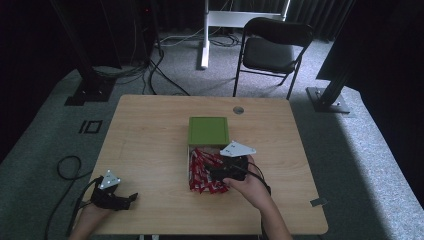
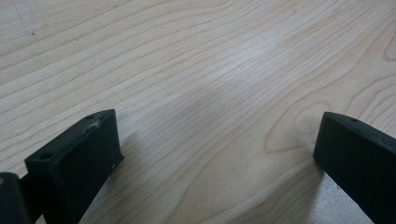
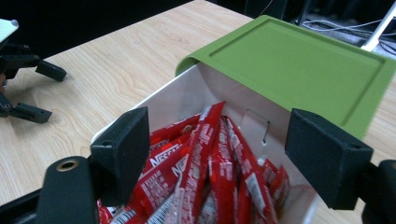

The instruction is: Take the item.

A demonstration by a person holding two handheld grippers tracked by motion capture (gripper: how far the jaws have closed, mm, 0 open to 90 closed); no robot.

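Currently the right gripper (image 1: 216, 172) sits centre frame in the high view, jaws spread over the sachets (image 3: 210, 172), nothing pinched. Red sachets fill a white drawer (image 3: 187, 88) pulled out toward the bottom of the frame from a green box (image 1: 208, 130) mid-desk (image 1: 150, 130). Left gripper (image 1: 131, 198) rests lower left on bare wood, jaws wide apart, empty. Black chair (image 1: 272, 47) at top.
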